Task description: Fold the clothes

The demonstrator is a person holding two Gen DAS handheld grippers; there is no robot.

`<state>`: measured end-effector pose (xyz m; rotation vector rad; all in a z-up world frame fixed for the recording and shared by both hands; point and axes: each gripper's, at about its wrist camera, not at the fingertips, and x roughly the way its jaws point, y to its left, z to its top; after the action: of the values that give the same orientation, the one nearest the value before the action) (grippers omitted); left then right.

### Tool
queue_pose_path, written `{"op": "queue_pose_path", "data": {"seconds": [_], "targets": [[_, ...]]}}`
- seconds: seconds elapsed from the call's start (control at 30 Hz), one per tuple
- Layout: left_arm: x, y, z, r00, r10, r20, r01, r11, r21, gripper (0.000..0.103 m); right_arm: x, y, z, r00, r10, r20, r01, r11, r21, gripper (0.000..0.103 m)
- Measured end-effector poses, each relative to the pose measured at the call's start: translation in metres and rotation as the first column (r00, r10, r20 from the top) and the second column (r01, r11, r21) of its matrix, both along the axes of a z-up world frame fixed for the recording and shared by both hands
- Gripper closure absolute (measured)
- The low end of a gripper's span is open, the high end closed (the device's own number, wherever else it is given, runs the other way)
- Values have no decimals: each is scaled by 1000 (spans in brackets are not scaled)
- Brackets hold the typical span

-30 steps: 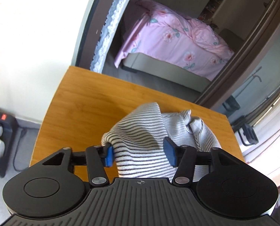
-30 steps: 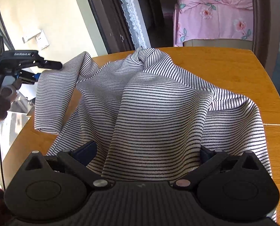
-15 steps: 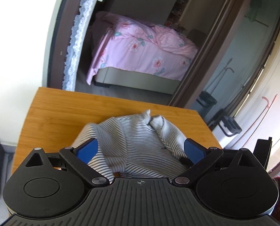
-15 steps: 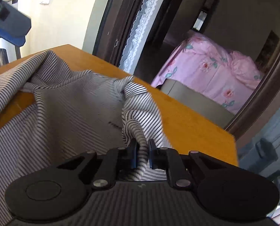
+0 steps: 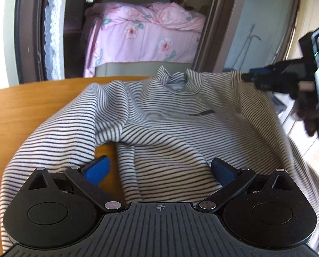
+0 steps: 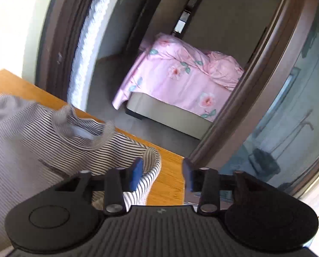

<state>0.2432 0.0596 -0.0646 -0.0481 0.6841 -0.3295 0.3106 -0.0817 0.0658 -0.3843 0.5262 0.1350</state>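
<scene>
While the left gripper (image 5: 159,169) is held spread wide, gripping nothing, above the hem, the striped sweater (image 5: 170,115) is seen laid front-up on the wooden table (image 5: 30,105), one sleeve crossed inward. At its shoulder, the right gripper (image 6: 161,173), just opened halfway, pinches nothing. Folding is judged barely begun.

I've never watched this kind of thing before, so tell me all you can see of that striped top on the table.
The striped top is a soft, knit-looking long-sleeved garment, pale with thin dark stripes, a ribbed round neck and a small dark mark on the chest. It lies front up, rumpled and not yet folded, on the wooden table, neck towards the far edge. One sleeve is bunched beside the left tongs, whose jaws are wide apart and grip nothing. The right tongs are open at its shoulder edge.
</scene>
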Motion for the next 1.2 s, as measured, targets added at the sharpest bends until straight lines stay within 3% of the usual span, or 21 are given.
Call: {"op": "queue_pose_path", "data": {"seconds": [0.03, 0.1, 0.2, 0.27, 0.37, 0.43, 0.47, 0.5, 0.53, 0.63, 0.7, 0.77, 0.83, 0.9, 1.03, 1.2], "targets": [[-3, 2, 0, 1000, -5, 8, 4, 1000, 27, 0, -21, -2, 8, 999, 49, -7, -49, 998, 37, 40], [-8, 5, -1, 1000, -9, 14, 8, 997, 77, 0, -64, 0, 15, 987, 155, -44, -151, 985, 83, 40], [-19, 13, 0, 999, 0, 33, -3, 996, 85, 0, -125, 18, 9, 934, 326, -147, -311, 943, 115, 40], [-27, 15, 7, 997, 28, 66, -32, 997, 64, 0, -157, 35, -7, 894, 394, -214, -384, 919, 85, 40], [-37, 13, 24, 991, 48, 121, -47, 999, -14, 0, -176, 53, -40, 889, 361, -280, -384, 923, -28, 40], [-44, 4, 35, 986, 26, 163, -14, 997, -78, 0, -173, 53, -48, 903, 322, -285, -343, 939, -26, 43], [-45, -3, 39, 983, 12, 183, 6, 995, -97, 0, -170, 52, -48, 908, 307, -284, -322, 947, -8, 72], [-46, -10, 40, 980, -2, 199, 23, 995, -102, 0, -167, 48, -45, 919, 286, -273, -297, 955, 2, 90], [-48, -19, 40, 976, -17, 215, 40, 994, -100, 0, -163, 42, -37, 935, 255, -245, -263, 965, 0, 94], [-53, -30, 32, 973, -63, 220, 88, 991, -102, 0, -136, 3, 3, 987, 94, -132, -92, 996, 21, 94], [-58, -33, 26, 973, -95, 208, 117, 988, -98, 0, -113, -37, 41, 998, -57, -40, 61, 993, 99, 94], [-67, -33, 21, 973, -99, 208, 116, 991, -72, 0, -95, -76, 78, 982, -183, 37, 170, 958, 230, 94], [-74, -30, 19, 976, -110, 190, 122, 991, -54, 0, -83, -101, 107, 967, -242, 80, 198, 911, 362, 94], [-80, -27, 17, 980, -117, 163, 124, 992, -38, 0, -71, -110, 127, 961, -255, 107, 183, 876, 446, 94], [-93, -3, 23, 989, -84, 125, 93, 994, -65, 0, -57, -97, 143, 977, -187, 104, 101, 833, 544, 94], [-106, 35, 44, 993, -42, 114, 45, 999, -24, 0, -30, -32, 136, 997, -10, 81, -39, 816, 576, 94]]}}
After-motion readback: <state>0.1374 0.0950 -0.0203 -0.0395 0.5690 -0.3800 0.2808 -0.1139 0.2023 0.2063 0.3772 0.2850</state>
